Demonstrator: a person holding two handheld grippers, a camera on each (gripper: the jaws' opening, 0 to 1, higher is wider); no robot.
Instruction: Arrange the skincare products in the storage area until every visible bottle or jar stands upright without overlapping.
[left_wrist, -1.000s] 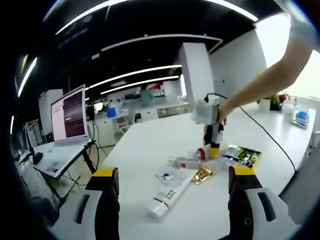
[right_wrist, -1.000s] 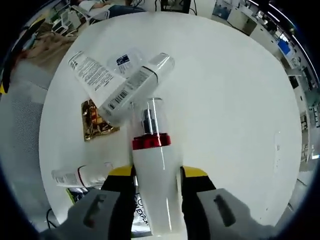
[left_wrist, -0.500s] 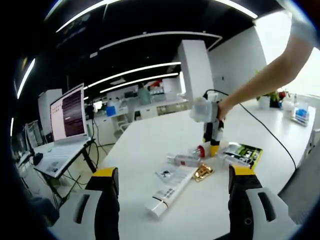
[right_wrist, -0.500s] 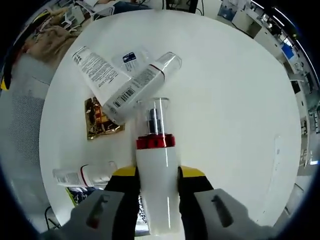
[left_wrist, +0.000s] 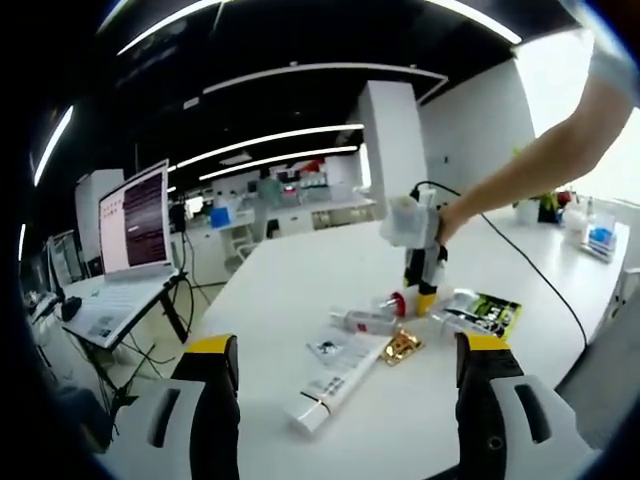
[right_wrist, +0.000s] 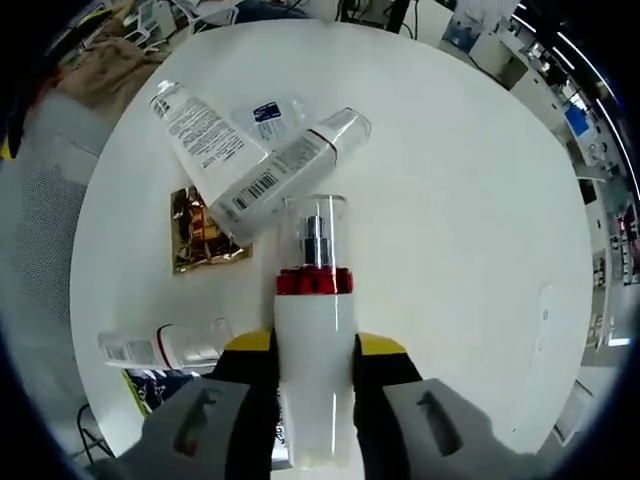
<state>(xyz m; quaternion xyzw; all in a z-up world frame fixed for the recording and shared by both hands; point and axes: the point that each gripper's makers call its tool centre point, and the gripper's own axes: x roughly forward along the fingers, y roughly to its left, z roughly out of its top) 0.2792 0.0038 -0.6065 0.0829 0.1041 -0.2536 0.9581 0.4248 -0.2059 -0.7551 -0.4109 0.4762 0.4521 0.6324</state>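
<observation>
My right gripper (right_wrist: 314, 345) is shut on a white pump bottle (right_wrist: 314, 370) with a red collar and clear cap, held over the white table (right_wrist: 460, 200). Beyond it lie a white tube (right_wrist: 205, 135) and a clear-capped white bottle (right_wrist: 290, 170) crossing each other, with a small sachet (right_wrist: 270, 112) at their far side. A gold foil packet (right_wrist: 205, 235) lies to the left, and a small red-striped tube (right_wrist: 160, 345) lies flat near my jaw. My left gripper (left_wrist: 340, 395) is open, well back from the pile (left_wrist: 345, 360). It sees the right gripper (left_wrist: 425, 285) and bottle (left_wrist: 398, 300) at the pile's far side.
A green-and-black box (left_wrist: 490, 312) lies on the table beside the right gripper. A laptop (left_wrist: 130, 235) stands on a side desk at the left. A person's arm (left_wrist: 540, 150) reaches in from the upper right with a cable trailing. Small items stand at the table's far right (left_wrist: 600, 232).
The pump bottle in my right gripper has tipped up further from the table, and the right view has shifted slightly. The left gripper view has barely moved.
</observation>
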